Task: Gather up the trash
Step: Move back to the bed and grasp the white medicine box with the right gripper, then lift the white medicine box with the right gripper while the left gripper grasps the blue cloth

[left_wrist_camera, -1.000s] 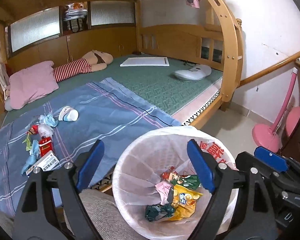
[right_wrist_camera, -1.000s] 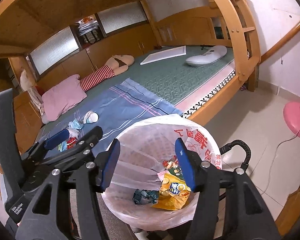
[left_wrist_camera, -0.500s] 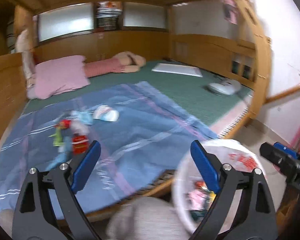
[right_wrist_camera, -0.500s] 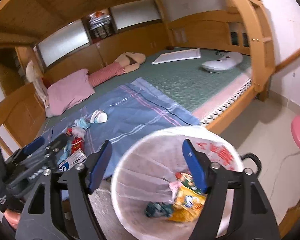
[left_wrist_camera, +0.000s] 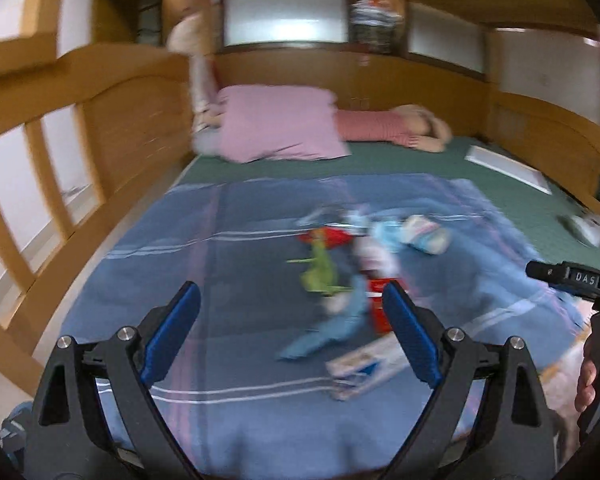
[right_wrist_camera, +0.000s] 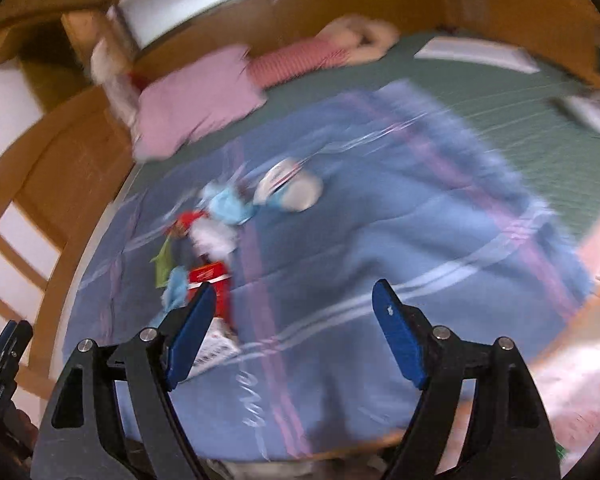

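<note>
Trash pile (left_wrist_camera: 340, 280) on the blue blanket (left_wrist_camera: 220, 260), both claws spread wide, nothing in them.

Pink pillow (left_wrist_camera: 280, 124) sits at 12 o'clock, wooden rail (left_wrist_camera: 40, 180) at 9. Left gripper (left_wrist_camera: 292, 332) has a flat white packet (left_wrist_camera: 364, 364) at 3 o'clock, long axis running 2 to 8, blurry. Right gripper (right_wrist_camera: 292, 332) jaws have just been opening; red box (right_wrist_camera: 210, 280) at 10.

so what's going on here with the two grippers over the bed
A person is collecting trash with a handheld gripper in each hand. Both the left gripper and the right gripper are open and empty, pointed at a pile of wrappers lying on the blue blanket. The right gripper's jaws have just been opening, with nothing between them. Nothing is picked up yet.
</note>
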### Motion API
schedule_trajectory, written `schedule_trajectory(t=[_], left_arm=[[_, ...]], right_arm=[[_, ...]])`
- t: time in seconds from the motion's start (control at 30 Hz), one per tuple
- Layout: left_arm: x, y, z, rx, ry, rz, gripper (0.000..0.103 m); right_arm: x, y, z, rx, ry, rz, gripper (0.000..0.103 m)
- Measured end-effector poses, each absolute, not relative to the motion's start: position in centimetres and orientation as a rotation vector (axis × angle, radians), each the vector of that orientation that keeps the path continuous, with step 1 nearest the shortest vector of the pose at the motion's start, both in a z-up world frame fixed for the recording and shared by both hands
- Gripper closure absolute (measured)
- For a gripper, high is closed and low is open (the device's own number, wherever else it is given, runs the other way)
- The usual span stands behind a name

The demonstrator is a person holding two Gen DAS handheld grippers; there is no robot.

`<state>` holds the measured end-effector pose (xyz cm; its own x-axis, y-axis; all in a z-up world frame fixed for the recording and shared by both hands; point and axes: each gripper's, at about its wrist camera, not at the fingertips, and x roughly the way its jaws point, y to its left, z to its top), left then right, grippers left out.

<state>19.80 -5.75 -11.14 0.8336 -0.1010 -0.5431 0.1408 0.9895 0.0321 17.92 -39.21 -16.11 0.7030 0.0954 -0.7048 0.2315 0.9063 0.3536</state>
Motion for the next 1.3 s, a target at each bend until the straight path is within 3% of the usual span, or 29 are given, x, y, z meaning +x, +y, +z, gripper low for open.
schedule_trajectory(t=[0.3, 0.67, 1.0, 1.3], left_arm=[[22.5, 0.3, -13.1, 0.045, 0.599, -0.007, 0.011], [23.5, 4.4, -14.2, -0.012, 0.582, 0.047, 0.011], [22.6, 10.2, -14.4, -0.121, 0.584, 0.101, 0.011], [22.4, 11.4, -14.7, -0.165, 0.594, 0.099, 0.011]], right_arm=[[23.9, -31.3, -22.8, 0.528, 1.133, 0.117, 0.024], [24.0, -26.7, -25.2, 0.901, 1.237, -0.145, 0.022], [27.4, -21.2, -27.1, 0.714, 1.350, -0.335, 0.018], [24.5, -22.8, -26.6, 0.698, 1.345, -0.292, 0.054]])
